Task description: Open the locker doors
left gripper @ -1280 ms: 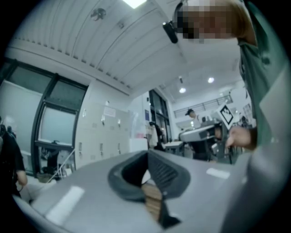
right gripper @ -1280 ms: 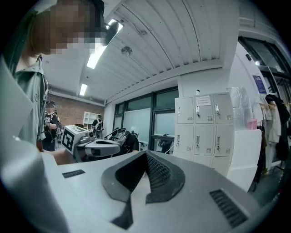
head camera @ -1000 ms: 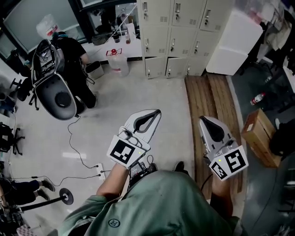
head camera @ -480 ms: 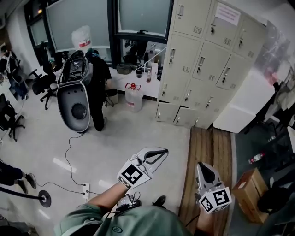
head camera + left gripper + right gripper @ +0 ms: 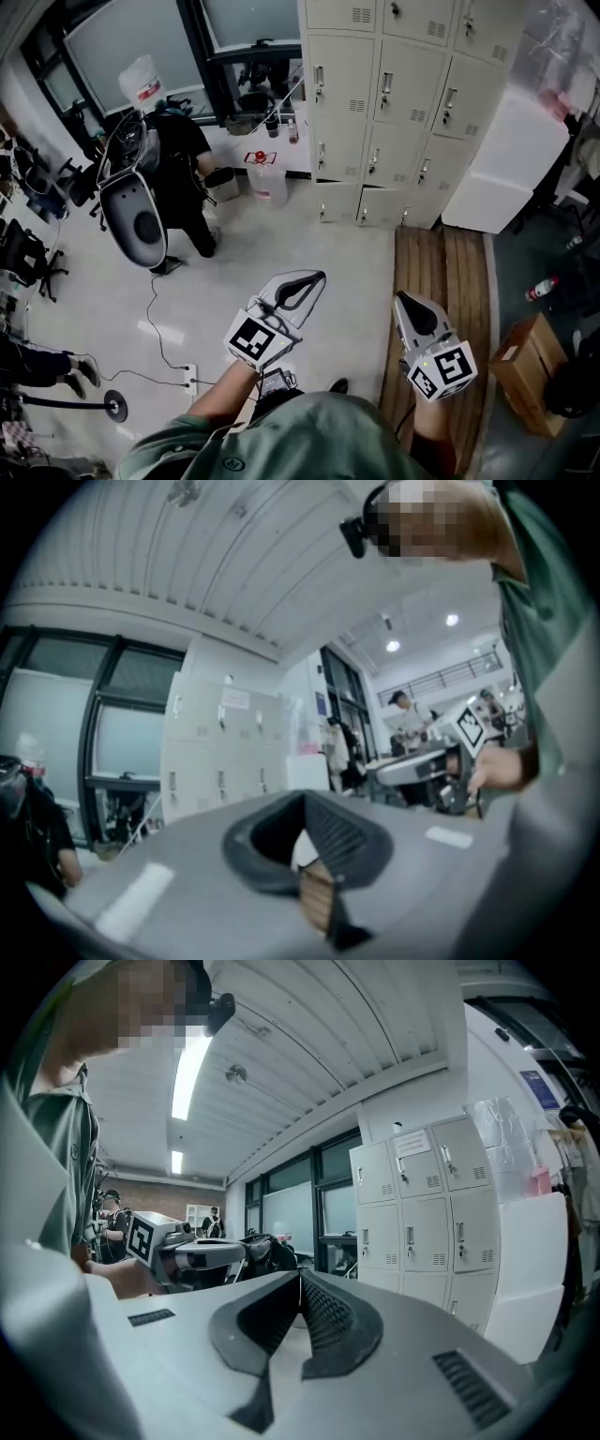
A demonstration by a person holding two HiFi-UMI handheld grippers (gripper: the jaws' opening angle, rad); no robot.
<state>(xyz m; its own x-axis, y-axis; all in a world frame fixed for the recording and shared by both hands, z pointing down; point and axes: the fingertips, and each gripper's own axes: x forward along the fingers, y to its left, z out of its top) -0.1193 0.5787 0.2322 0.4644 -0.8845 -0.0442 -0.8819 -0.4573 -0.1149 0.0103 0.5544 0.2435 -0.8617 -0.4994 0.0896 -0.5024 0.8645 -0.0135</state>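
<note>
The beige lockers (image 5: 394, 103) stand against the far wall, several doors in rows, and every door I can see is closed. They also show in the left gripper view as lockers (image 5: 220, 752) and in the right gripper view as lockers (image 5: 422, 1213). My left gripper (image 5: 316, 276) is held level over the pale floor, well short of them, jaws shut with nothing between. My right gripper (image 5: 403, 300) hangs beside it over the wooden planks, also shut and empty. Each gripper view shows its own jaw tips meeting, left gripper (image 5: 302, 797) and right gripper (image 5: 300, 1277).
A person in black (image 5: 183, 173) stands at the left beside a grey shell chair (image 5: 131, 216). A water jug (image 5: 267, 183) sits near the lockers' left end. A white cabinet (image 5: 511, 159) stands to their right. Wooden planks (image 5: 464, 281), a cardboard box (image 5: 530, 370) and a power strip (image 5: 190, 377) lie on the floor.
The lockers have grown larger in the head view as I moved toward them. Both grippers travelled along, still shut and held level side by side.
</note>
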